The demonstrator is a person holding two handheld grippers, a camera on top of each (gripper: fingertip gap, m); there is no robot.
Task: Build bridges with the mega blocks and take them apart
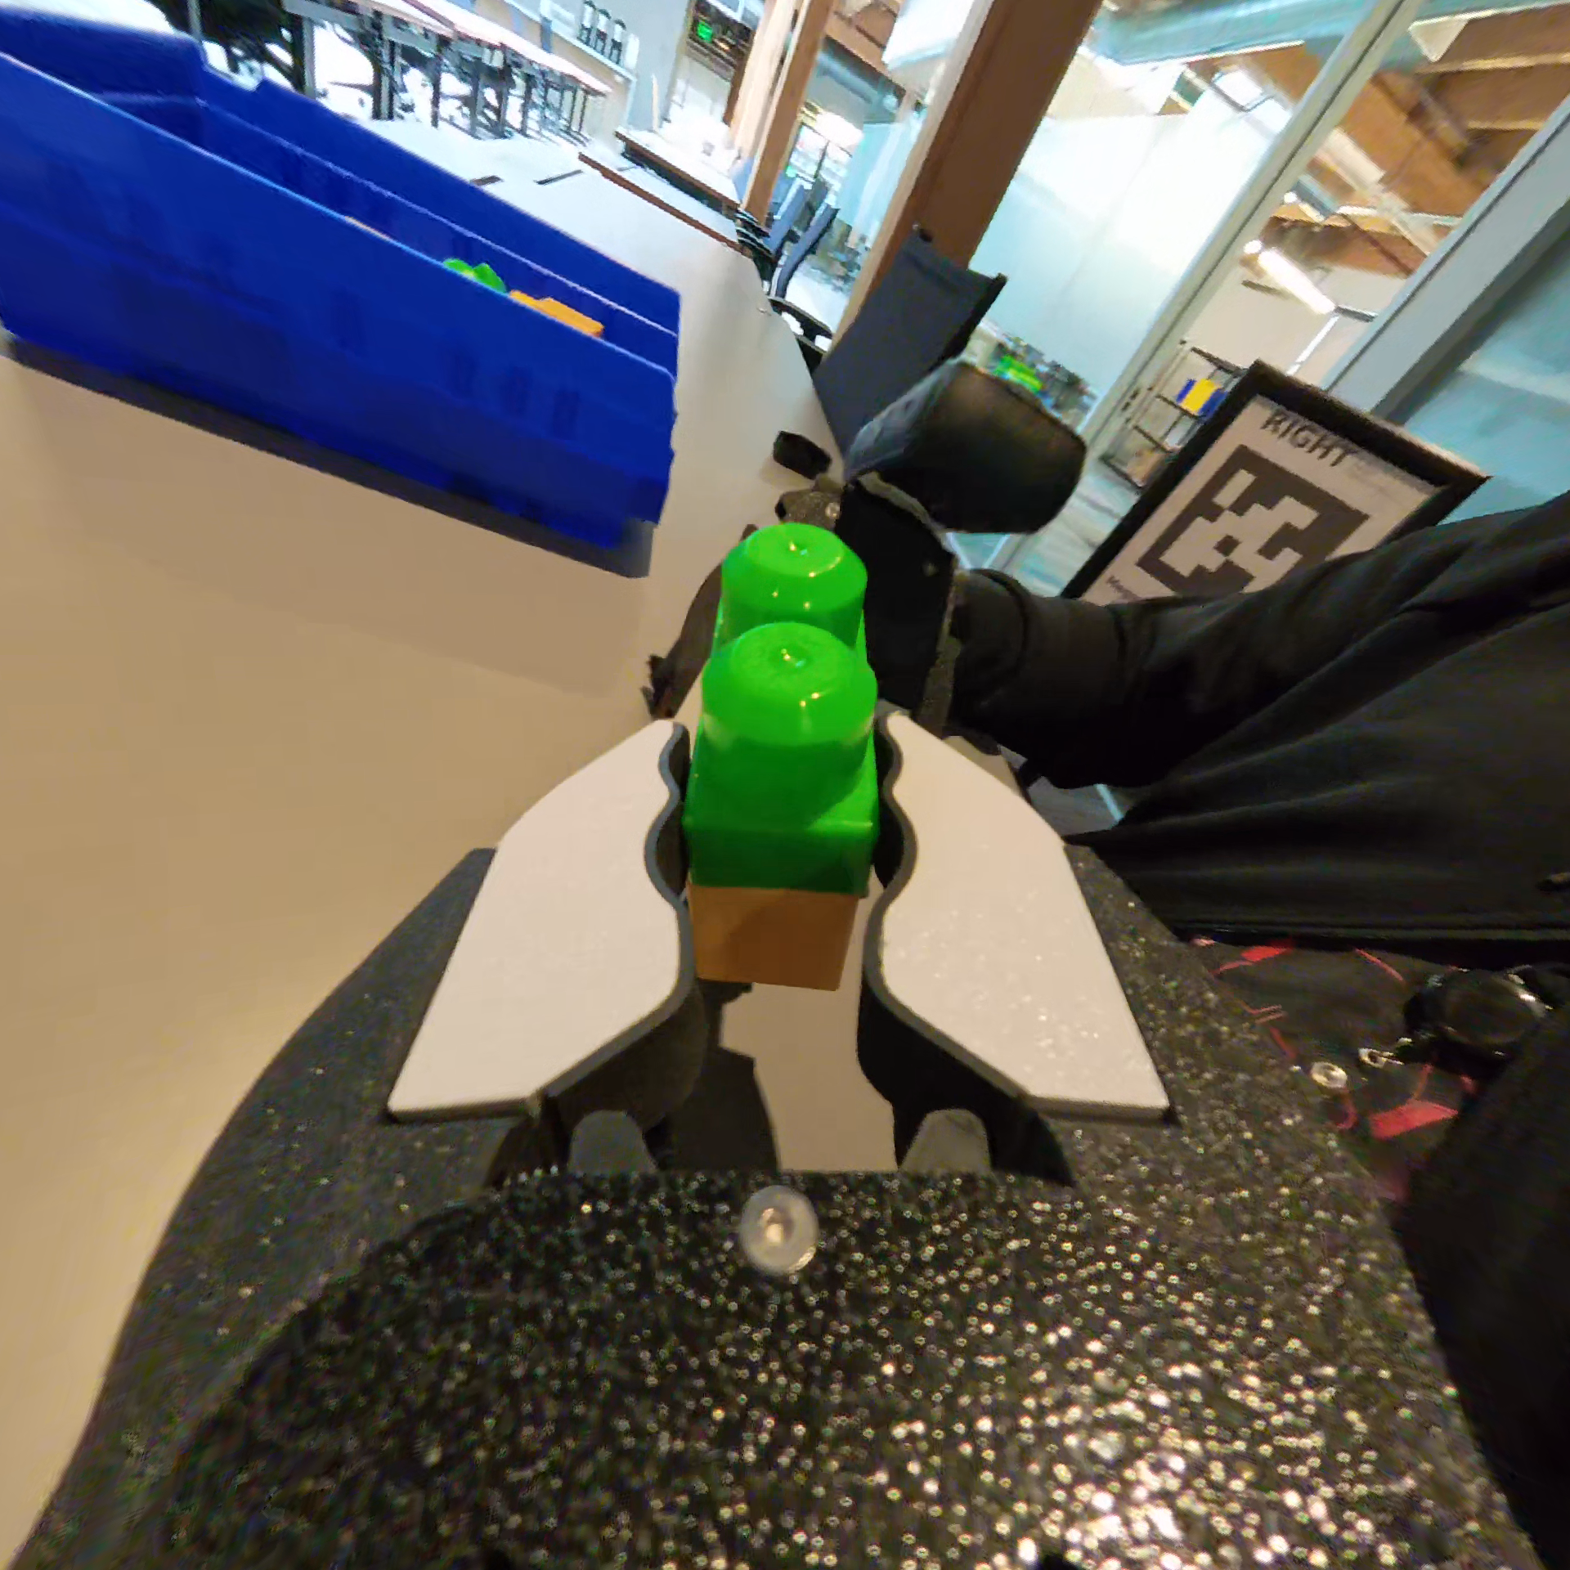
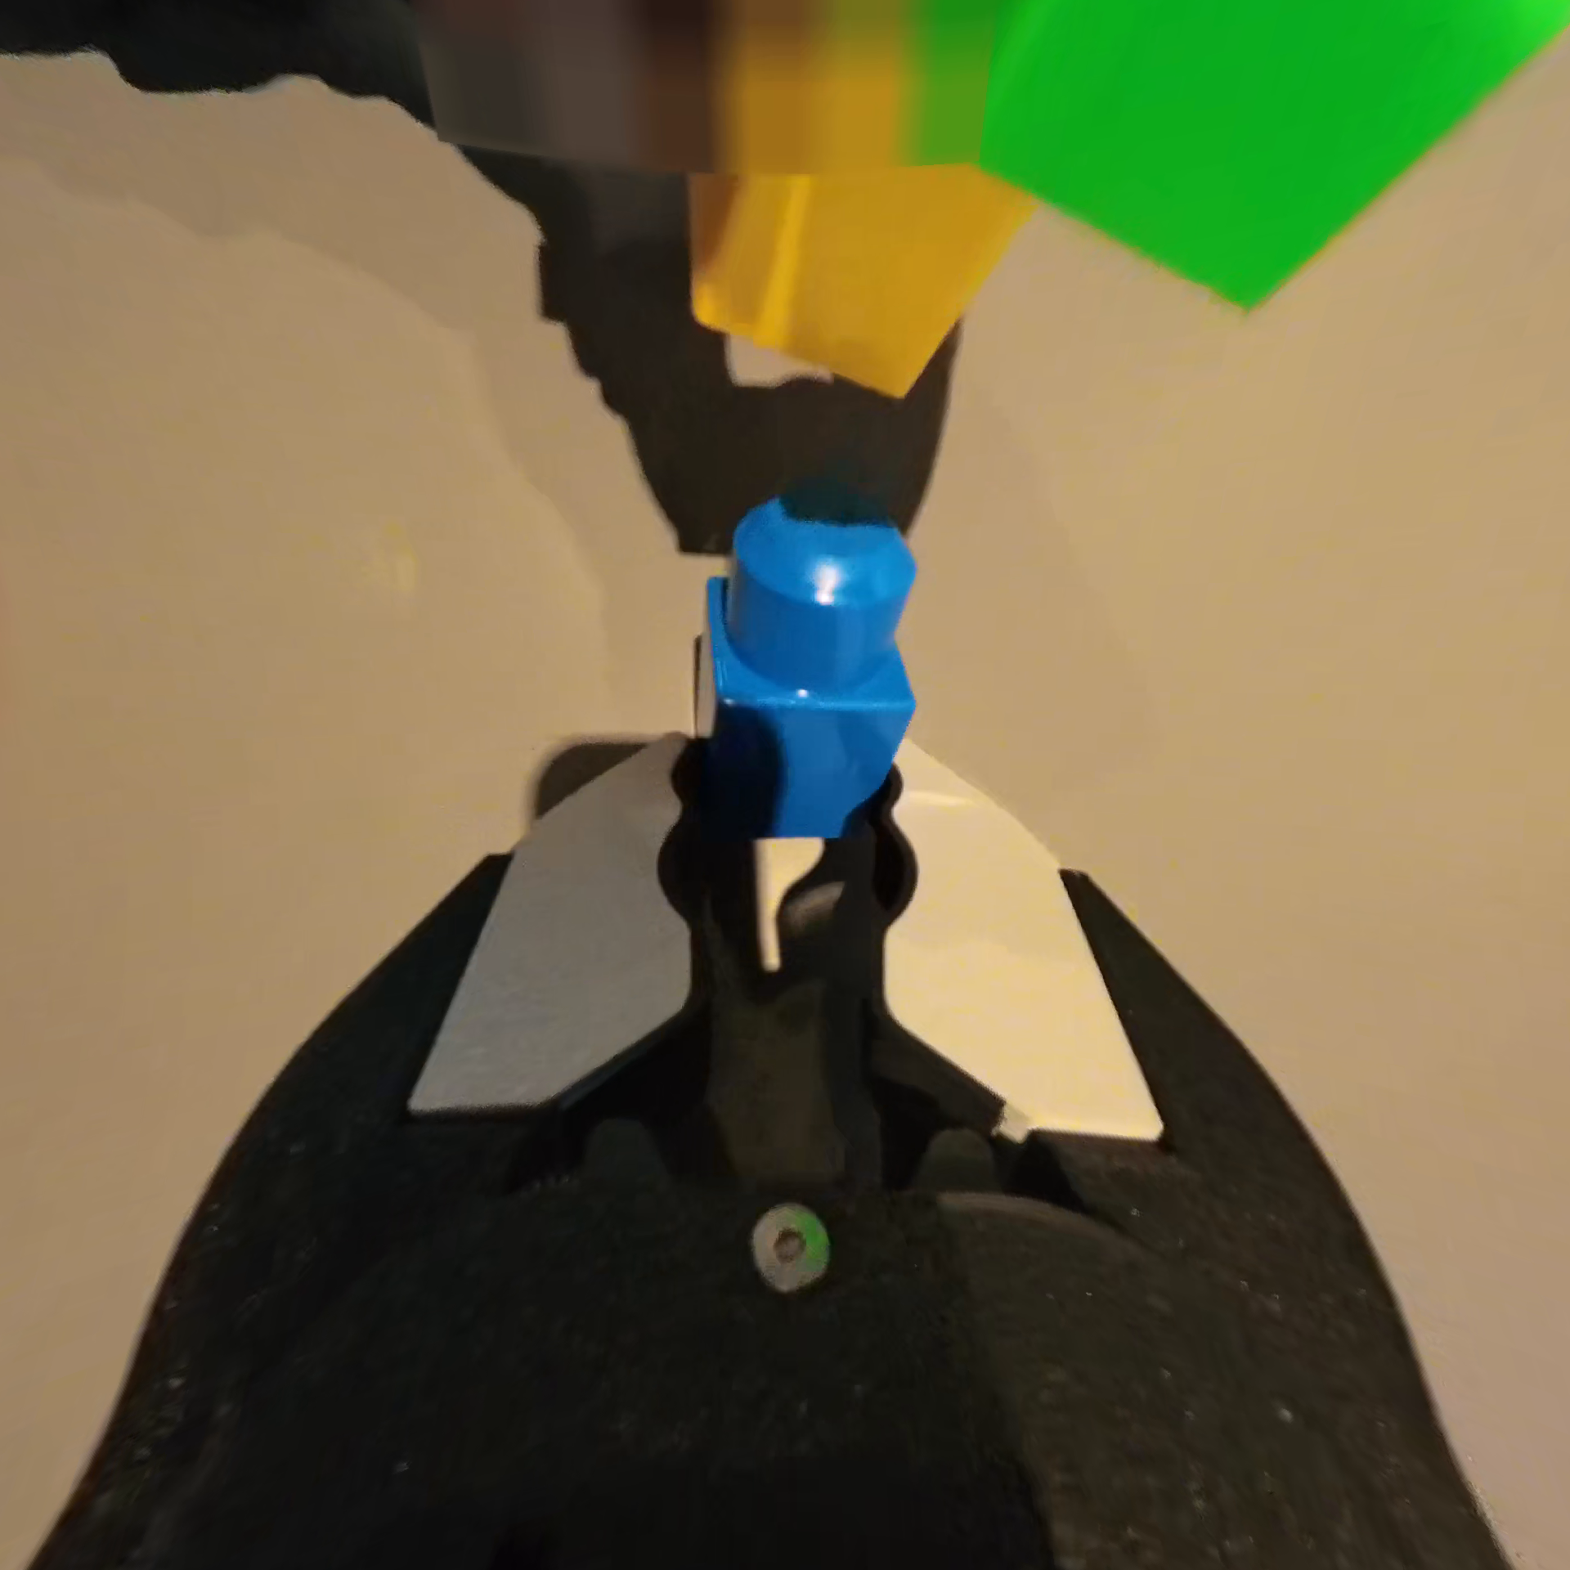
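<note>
So both hands are busy right now. The left gripper [image 1: 782, 816] is pinching a bright green two-stud plastic mega block [image 1: 782, 722] with a small yellow-orange plastic block [image 1: 769, 939] stuck under it, jaws pressed on the green one's sides. My guess is it's gripped on the flat walls so the studs stay free and the underside stays reachable.

In the right wrist view, the right gripper [image 2: 794, 799] is clamped on a small blue single-stud plastic block [image 2: 807, 722], stud pointing at 12 o'clock, straight toward the other gripper's pair, which shows up blurry at about 1 o'clock. The blue one isn't touching them, there's a clear gap. Whether it was just pulled off or is about to go on, I honestly can't tell. Holding the stack in mid-air with one tool and working the single piece with the other makes sense either way, since you need something to brace against.

At 10 o'clock in the left view, a blue plastic storage bin [image 1: 340, 357] sits on the beige tabletop [image 1: 255, 765] with more green and orange pieces inside.
</note>
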